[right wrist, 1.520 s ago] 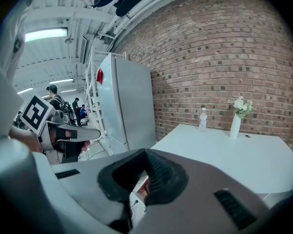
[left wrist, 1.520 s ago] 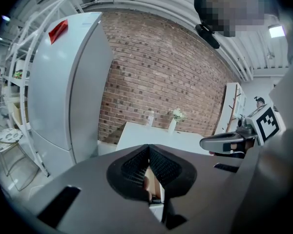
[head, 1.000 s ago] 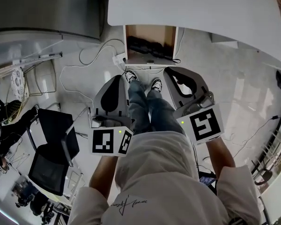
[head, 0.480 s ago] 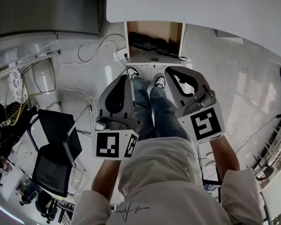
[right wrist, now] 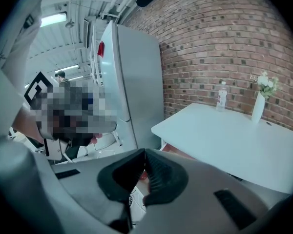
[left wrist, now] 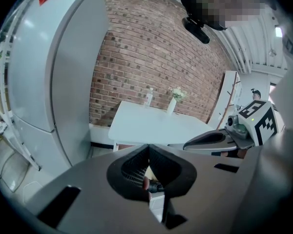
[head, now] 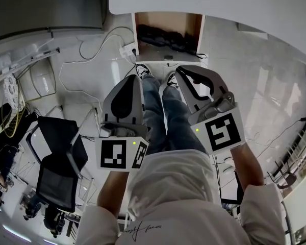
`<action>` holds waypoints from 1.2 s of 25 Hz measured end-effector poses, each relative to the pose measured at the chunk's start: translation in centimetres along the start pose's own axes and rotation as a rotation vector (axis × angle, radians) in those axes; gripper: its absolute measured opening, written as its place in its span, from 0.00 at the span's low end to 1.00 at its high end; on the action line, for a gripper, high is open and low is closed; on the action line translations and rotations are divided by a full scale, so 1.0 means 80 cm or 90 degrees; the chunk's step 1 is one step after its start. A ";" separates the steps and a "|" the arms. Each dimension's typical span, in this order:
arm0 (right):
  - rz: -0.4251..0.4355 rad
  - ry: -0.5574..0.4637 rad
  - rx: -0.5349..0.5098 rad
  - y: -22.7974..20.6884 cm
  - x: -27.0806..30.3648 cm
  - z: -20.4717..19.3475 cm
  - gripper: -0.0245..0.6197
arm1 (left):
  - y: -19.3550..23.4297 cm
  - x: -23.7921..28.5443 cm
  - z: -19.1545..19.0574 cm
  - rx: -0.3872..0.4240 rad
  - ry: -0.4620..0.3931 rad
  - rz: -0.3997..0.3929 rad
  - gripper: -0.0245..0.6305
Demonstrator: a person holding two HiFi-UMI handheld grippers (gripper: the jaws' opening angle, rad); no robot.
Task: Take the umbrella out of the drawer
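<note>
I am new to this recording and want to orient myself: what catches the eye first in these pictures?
First the open drawer under the white table, at the top of the head view, with a black umbrella lying inside. Then the left claw and the right claw, both shut and empty, over the person's legs, short of the drawer.

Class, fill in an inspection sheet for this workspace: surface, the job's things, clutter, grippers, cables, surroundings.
Surface: white table, with a drawer pulled open below its edge.
Job's things: dark umbrella lying in the drawer, untouched.
Clutter: bottle and vase of flowers on the table.
Grippers: left gripper and right gripper both shut, empty, short of the drawer.
Cables: white cables and a power strip on the floor.
Surroundings: black chair, fridge, brick wall.
</note>
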State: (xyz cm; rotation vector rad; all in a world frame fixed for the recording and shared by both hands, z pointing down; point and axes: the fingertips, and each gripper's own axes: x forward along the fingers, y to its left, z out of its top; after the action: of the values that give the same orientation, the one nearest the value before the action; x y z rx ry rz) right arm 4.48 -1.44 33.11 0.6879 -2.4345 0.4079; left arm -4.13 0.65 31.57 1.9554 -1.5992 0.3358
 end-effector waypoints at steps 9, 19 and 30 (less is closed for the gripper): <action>-0.011 0.035 -0.009 -0.016 0.028 -0.030 0.06 | 0.006 0.022 -0.026 -0.016 0.022 -0.008 0.06; -0.019 0.078 -0.007 -0.029 0.068 -0.071 0.06 | 0.021 0.041 -0.056 -0.021 0.044 -0.010 0.06; -0.024 0.100 -0.006 -0.040 0.107 -0.117 0.06 | 0.038 0.063 -0.088 -0.038 0.056 -0.006 0.06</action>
State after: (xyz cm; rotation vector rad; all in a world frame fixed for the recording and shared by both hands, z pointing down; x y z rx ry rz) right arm 4.35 -3.33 46.06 0.6712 -2.2700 0.4182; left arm -4.64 0.31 40.74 1.8760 -1.5260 0.3612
